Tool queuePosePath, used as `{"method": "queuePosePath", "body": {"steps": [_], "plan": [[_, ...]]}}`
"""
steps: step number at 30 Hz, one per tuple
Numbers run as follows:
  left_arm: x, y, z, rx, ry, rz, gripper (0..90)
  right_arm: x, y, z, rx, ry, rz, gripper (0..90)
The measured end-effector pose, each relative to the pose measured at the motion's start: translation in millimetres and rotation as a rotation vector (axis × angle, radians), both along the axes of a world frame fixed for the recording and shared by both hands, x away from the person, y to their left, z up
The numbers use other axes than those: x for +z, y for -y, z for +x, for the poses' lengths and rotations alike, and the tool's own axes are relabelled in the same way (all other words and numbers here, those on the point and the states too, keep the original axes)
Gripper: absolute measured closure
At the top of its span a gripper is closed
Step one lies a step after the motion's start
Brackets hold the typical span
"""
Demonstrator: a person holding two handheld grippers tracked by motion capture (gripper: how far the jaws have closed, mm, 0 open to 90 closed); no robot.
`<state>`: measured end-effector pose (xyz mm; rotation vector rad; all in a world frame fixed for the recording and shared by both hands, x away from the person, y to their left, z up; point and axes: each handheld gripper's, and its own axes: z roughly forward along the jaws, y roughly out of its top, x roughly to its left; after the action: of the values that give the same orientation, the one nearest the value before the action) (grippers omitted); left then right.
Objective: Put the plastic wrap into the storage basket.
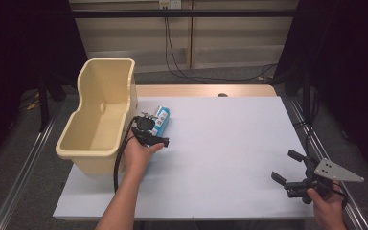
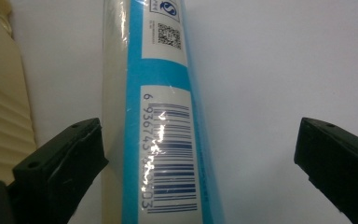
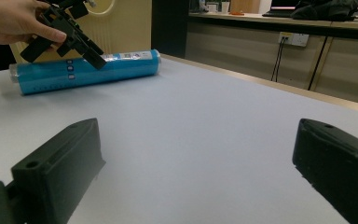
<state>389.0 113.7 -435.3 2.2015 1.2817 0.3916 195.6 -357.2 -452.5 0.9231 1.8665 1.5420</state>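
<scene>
A blue and white wrapped roll (image 1: 161,120) lies on the white table (image 1: 220,158), next to the cream tub (image 1: 100,115). My left gripper (image 1: 154,136) hangs over the roll's near end, jaws open. In the left gripper view the roll (image 2: 163,121) with its barcode runs up between the spread jaws, close to the left one, and the gripper (image 2: 198,163) is not touching it that I can tell. My right gripper (image 1: 287,167) rests open low over the table's near right corner, nothing between its jaws (image 3: 196,168). In the right gripper view the roll (image 3: 84,70) lies far left under the other hand (image 3: 14,21).
The cream tub (image 3: 121,28) stands at the table's left edge, overhanging it, and looks hollow inside. A wooden strip (image 1: 206,90) borders the table's far side. Cables (image 1: 177,57) hang along the back wall. Metal rails (image 1: 24,167) run along both sides of the table.
</scene>
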Motion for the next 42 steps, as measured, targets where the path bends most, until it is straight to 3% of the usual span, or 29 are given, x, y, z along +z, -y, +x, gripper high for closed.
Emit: {"method": "queuePosePath", "body": {"steps": [3, 9, 14, 21, 42], "plan": [[-2.2, 1.5, 0.0, -0.004, -0.030, 0.008, 2.8, -0.2, -0.5, 0.3, 0.003, 0.000, -0.002, 0.9], [-5.9, 5.7, 3.0, -0.010, -0.082, -0.020, 6.9, -0.3, -0.8, 0.1, 0.003, 0.000, -0.003, 0.9], [-6.7, 12.6, 7.8, -0.035, -0.113, 0.026, 9.9, -0.5, -0.8, 0.3, 0.006, -0.002, -0.009, 0.9], [-5.3, 18.9, 13.4, -0.043, -0.155, 0.048, 14.4, -1.1, -1.1, 0.4, 0.010, -0.004, -0.017, 0.9], [-10.2, 16.6, 15.3, -0.022, -0.193, 0.048, 25.7, -0.9, -0.9, 0.5, 0.012, -0.002, -0.019, 1.1]]}}
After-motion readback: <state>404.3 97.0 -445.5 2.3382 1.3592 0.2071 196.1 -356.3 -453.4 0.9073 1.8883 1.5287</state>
